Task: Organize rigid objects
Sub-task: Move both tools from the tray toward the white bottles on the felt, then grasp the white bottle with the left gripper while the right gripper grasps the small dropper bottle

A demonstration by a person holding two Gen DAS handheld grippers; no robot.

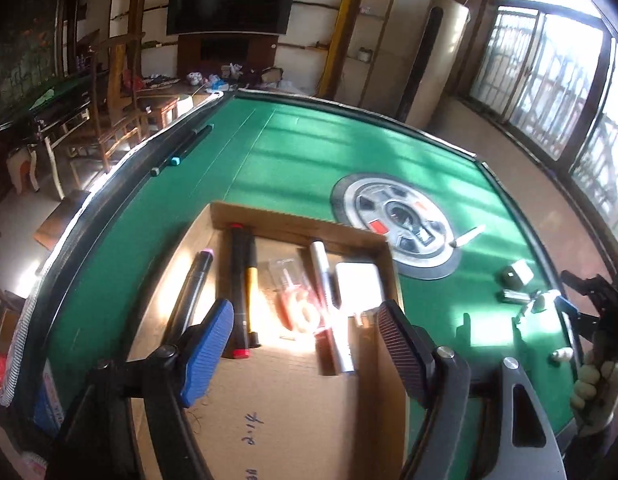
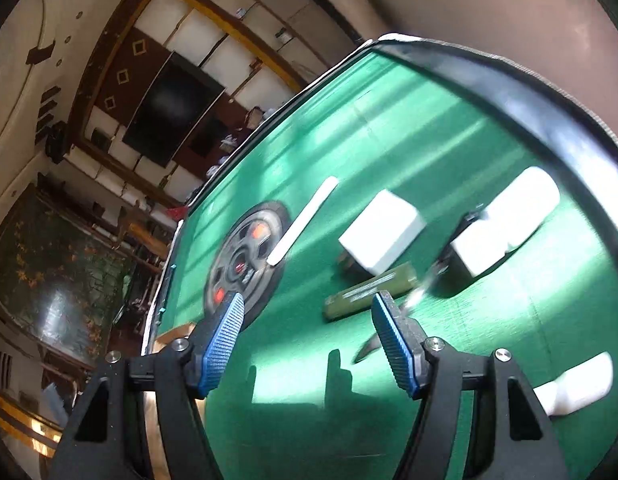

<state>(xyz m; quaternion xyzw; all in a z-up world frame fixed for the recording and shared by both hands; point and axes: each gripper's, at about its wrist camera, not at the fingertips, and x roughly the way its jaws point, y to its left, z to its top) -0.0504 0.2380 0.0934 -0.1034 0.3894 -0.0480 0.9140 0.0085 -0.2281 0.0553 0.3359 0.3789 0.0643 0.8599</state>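
A shallow cardboard box (image 1: 297, 392) lies on the green table (image 1: 309, 152). In it lie dark markers (image 1: 239, 280), a silver pen (image 1: 327, 280), a white case (image 1: 359, 286) and a red packaged item (image 1: 297, 304). My left gripper (image 1: 305, 336) hovers open above these with nothing between its pads. My right gripper (image 2: 309, 308) is open over bare felt, just short of an olive green bar (image 2: 369, 292). Beyond the bar lie a white block (image 2: 383, 232), a white pen (image 2: 305, 220) and a white plug-like piece (image 2: 505, 224), all blurred.
A round grey panel (image 1: 393, 228) sits in the middle of the table. Two dark markers (image 1: 181, 148) rest along the far left rail. A white tube (image 2: 577, 384) lies near the right edge. A gloved hand (image 1: 597, 384) shows at the right. Chairs stand beyond the table.
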